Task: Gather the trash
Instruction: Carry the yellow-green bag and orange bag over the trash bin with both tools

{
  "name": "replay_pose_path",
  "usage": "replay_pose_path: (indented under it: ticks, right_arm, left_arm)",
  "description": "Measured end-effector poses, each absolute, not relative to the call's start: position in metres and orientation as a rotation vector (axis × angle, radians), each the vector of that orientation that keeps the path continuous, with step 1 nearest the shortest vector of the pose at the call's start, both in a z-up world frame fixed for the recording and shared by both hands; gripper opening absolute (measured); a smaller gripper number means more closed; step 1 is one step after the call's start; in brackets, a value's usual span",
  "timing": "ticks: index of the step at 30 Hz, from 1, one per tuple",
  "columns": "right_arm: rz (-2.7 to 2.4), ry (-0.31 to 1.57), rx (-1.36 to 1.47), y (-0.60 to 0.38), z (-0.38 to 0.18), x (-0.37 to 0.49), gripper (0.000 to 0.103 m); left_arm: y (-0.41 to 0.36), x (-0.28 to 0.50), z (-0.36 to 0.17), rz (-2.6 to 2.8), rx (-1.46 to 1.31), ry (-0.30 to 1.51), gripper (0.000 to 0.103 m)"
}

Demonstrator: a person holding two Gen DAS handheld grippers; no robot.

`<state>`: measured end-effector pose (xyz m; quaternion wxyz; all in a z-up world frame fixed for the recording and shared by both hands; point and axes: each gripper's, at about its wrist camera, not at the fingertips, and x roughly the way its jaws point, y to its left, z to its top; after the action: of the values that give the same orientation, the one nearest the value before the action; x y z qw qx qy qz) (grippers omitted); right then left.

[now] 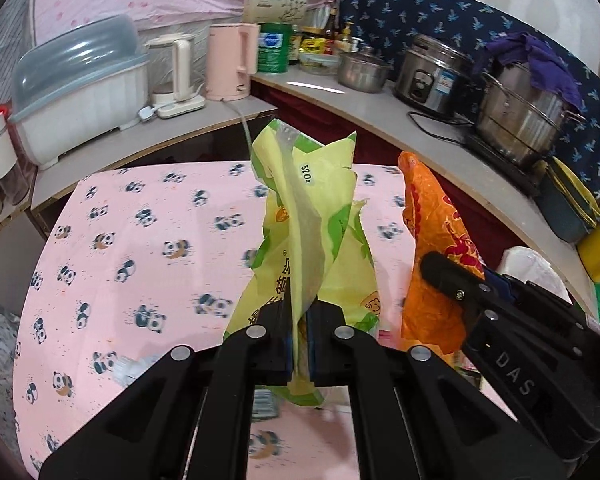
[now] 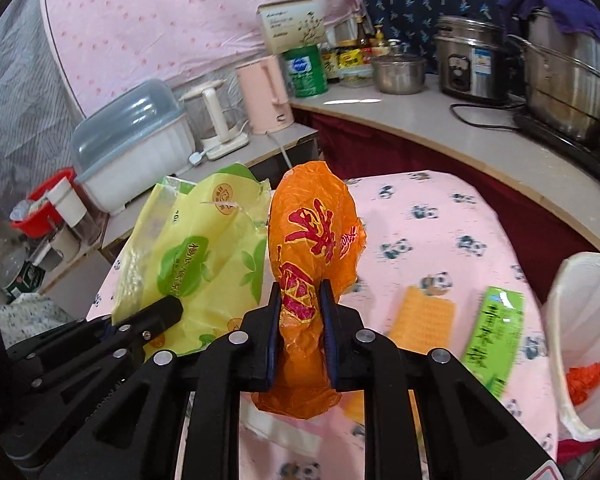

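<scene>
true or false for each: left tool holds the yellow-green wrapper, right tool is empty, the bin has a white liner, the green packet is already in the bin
1. The left tool holds the yellow-green wrapper. True.
2. The right tool is empty. False: it is clamped on the orange wrapper.
3. The bin has a white liner. True.
4. The green packet is already in the bin. False: it lies on the panda-print tablecloth beside the bin.

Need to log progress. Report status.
Left gripper shut on yellow-green wrapper. Right gripper shut on orange wrapper. Bin at right, path clear.
</scene>
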<state>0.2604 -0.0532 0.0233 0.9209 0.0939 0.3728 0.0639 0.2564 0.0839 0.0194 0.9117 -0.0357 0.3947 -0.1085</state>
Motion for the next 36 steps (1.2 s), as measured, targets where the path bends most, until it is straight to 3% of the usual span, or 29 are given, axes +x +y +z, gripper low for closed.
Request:
replay_pose_path:
  ticks: [15, 36]
  right_arm:
    - [-0.09, 0.675, 0.314, -0.213, 0.041, 0.162, 0.017]
    - [-0.306, 0.658, 0.451, -0.356, 0.006, 0.091, 0.018]
  left_arm:
    - [-0.081, 0.207, 0.03, -0.441, 0.07, 0.817, 0.004]
    - [-0.248, 0.173, -0.002, -0.646, 0.234, 0.878, 0.004]
